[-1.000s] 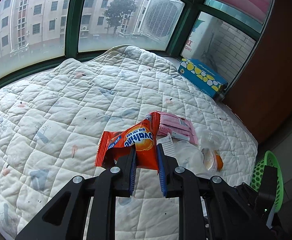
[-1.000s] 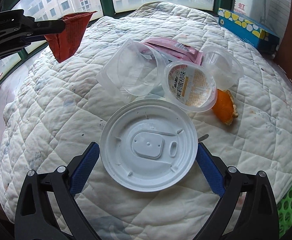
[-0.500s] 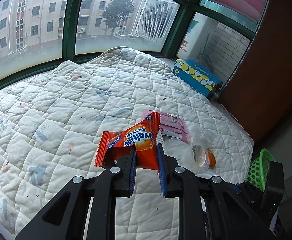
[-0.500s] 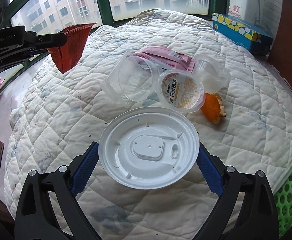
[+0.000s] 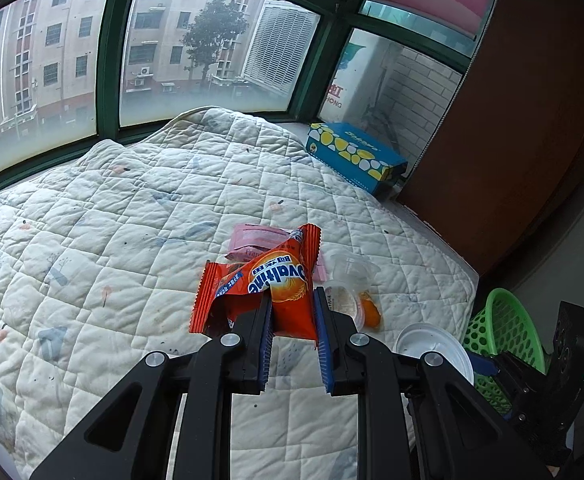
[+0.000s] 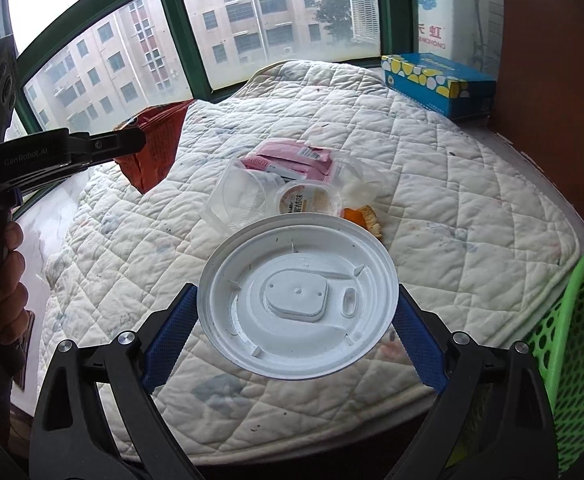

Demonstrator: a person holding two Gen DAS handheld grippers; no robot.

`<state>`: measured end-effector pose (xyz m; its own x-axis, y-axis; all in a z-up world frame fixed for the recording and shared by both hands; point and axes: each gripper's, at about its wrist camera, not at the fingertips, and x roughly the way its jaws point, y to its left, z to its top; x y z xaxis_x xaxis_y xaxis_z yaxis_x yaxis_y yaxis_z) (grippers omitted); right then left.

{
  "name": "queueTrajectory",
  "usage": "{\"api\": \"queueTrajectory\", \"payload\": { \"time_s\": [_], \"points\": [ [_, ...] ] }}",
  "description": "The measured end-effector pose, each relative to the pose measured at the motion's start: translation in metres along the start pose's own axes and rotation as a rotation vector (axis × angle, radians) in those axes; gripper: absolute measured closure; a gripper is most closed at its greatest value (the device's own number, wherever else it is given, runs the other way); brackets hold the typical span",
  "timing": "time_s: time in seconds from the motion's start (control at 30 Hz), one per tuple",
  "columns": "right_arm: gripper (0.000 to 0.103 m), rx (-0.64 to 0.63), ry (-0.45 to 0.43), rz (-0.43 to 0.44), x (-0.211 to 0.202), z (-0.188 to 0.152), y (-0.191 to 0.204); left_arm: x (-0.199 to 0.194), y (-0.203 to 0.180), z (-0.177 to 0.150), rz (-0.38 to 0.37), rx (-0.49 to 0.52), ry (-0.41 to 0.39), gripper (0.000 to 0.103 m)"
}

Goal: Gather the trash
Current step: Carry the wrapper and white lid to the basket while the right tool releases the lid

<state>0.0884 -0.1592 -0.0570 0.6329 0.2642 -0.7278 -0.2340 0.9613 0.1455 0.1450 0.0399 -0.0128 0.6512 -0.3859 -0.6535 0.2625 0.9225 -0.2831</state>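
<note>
What changed: I see both grippers higher and farther back from the quilt [image 6: 432, 168] than a second ago. The green basket [image 6: 572, 320] shows more on the right now.
Left gripper: my left gripper [image 5: 292, 332] pinches the orange wrapper [image 5: 275, 288] between its two blue pads. The wrapper is up in the air, above the quilt.
Right gripper: my right gripper [image 6: 292, 320] is spread wide, and its pads press on both edges of the white lid [image 6: 298, 304]. The lid is lifted off the quilt.
Wrapper from the other side: in the right camera view the wrapper hangs at the far left, pinched at the tip of the left gripper.
Count: one orange wrapper, one white lid, one pink packet [image 6: 292, 158], one sealed cup with a printed top [image 6: 310, 199], two clear empty cups [image 6: 235, 198], one orange peel [image 6: 362, 218], one green basket, one blue box [image 6: 438, 78].
Trash left on quilt: the pink packet, the cups and the peel lie close together in a small pile, just past the lid.
Basket: it stands off the quilt's near right edge, close to my right gripper.
Blue box: it sits at the far right, by the window [image 5: 195, 48].
</note>
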Motion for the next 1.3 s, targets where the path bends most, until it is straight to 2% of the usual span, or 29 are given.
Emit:
{"api": "queueTrajectory", "payload": {
  "time_s": [0.6, 1.3],
  "points": [
    [0.011, 0.180, -0.126, -0.150, -0.086, -0.016, -0.092, 0.009, -0.095, 0.006, -0.133, 0.093, 0.005, 0.084],
    [0.009, 0.388, -0.162, -0.345, -0.143, -0.070, -0.194, 0.031, -0.198, 0.003, -0.276, 0.209, 0.058, 0.084]
  ]
}}
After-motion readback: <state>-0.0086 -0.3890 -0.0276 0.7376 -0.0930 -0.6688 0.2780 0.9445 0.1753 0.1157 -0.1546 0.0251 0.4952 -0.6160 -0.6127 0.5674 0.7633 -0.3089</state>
